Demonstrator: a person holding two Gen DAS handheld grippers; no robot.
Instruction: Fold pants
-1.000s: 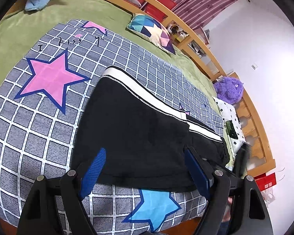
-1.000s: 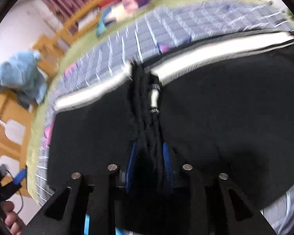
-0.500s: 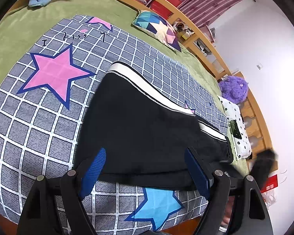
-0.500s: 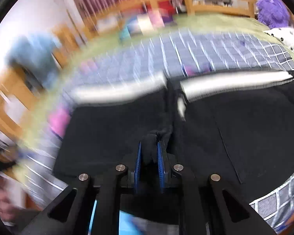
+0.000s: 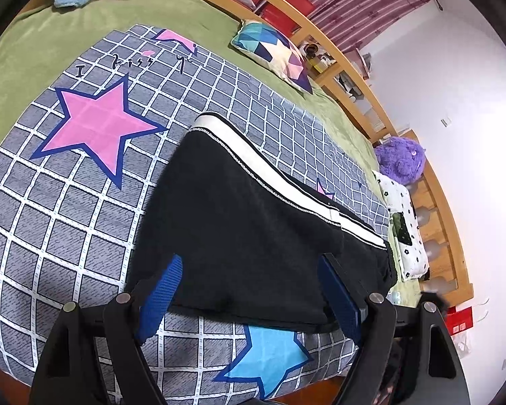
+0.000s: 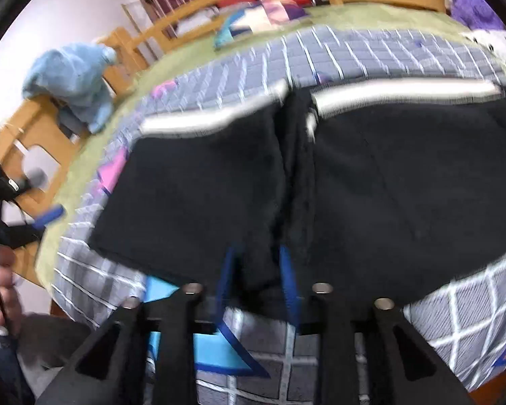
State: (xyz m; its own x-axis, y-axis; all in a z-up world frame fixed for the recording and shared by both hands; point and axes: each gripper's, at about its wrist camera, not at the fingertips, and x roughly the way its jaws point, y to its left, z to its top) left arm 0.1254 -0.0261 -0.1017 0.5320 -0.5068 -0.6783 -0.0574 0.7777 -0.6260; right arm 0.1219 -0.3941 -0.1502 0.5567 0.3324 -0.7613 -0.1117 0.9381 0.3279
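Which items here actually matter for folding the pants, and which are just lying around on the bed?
Part of the job:
- black pants
- left hand-held gripper
- right hand-held gripper
- star-print checked sheet, the folding surface

Just lying about:
- geometric-pattern pillow
- purple plush toy
- light blue cloth
- dotted white pillow

**Tally on the bed**

One pair of black pants (image 5: 253, 229). One grid-patterned sheet (image 5: 67, 222), printed with two large stars, one pink (image 5: 97, 128) and one blue (image 5: 266, 354). One patchwork cushion (image 5: 273, 50). One purple plush toy (image 5: 401, 158). One blue cloth heap (image 6: 74, 81). Two grippers, left (image 5: 249, 290) and right (image 6: 258, 273).
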